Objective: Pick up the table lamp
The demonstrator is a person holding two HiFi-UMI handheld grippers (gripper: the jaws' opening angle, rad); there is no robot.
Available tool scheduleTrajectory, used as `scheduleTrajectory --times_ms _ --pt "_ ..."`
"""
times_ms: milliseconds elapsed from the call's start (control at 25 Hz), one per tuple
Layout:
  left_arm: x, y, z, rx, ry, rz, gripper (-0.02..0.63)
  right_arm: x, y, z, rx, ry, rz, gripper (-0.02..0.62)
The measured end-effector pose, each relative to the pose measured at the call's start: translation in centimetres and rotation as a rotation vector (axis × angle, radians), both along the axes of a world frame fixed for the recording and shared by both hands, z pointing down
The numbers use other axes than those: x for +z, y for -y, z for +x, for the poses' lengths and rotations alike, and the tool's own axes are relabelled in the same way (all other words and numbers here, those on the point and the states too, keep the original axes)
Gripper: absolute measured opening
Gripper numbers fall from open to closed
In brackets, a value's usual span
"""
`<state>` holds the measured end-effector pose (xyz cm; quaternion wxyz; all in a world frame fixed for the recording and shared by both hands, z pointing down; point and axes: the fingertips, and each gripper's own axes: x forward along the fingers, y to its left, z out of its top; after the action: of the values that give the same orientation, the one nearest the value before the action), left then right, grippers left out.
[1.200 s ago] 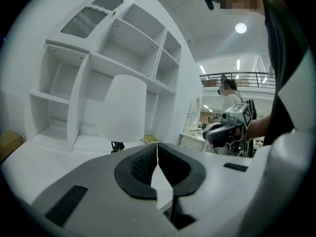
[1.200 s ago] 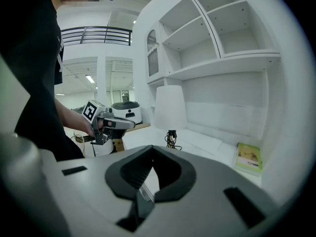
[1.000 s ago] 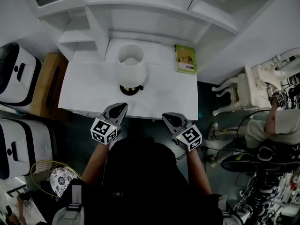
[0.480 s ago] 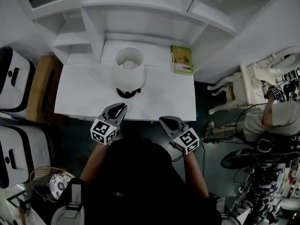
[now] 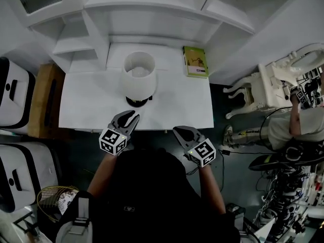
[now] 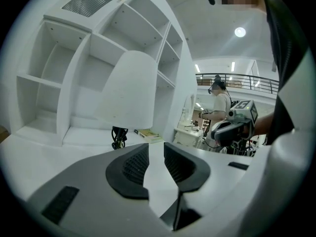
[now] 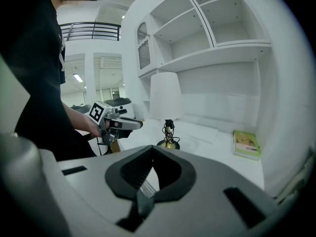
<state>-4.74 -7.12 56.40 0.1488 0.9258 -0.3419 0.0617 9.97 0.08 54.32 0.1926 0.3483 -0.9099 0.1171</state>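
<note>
Left gripper point(image 5: 131, 116) jaws have just been opening, nothing between them; right gripper point(image 5: 180, 130) jaws meet at the tips. Table lamp point(image 5: 138, 79) stands upright on the white table point(image 5: 91, 103), just beyond both

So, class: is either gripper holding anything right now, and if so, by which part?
Nothing is held. On the left gripper the jaws have just been opening, nothing between them; the right gripper is shut, empty. The table lamp stands untouched.
</note>
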Motion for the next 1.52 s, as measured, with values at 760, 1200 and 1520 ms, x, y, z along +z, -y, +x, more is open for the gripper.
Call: scheduleTrajectory --times_ms 760,1200,1520 --pt "1.2 1.2 -0.9 0.043 0.023 -0.025 0.147 1.0 -0.1 -0.5 0.078 0.012 -0.025 0.008" --pt "2.3 3.4 -1.3 0.001 0.023 -0.043 0.187 1.4 1.2 0.0 0.057 0.005 -0.045 0.008" --pt "3.4 4.5 -1.6 -0.003 0.024 -0.046 0.221 1.3 1.8 -0.3 0.048 0.004 -0.042 0.008"
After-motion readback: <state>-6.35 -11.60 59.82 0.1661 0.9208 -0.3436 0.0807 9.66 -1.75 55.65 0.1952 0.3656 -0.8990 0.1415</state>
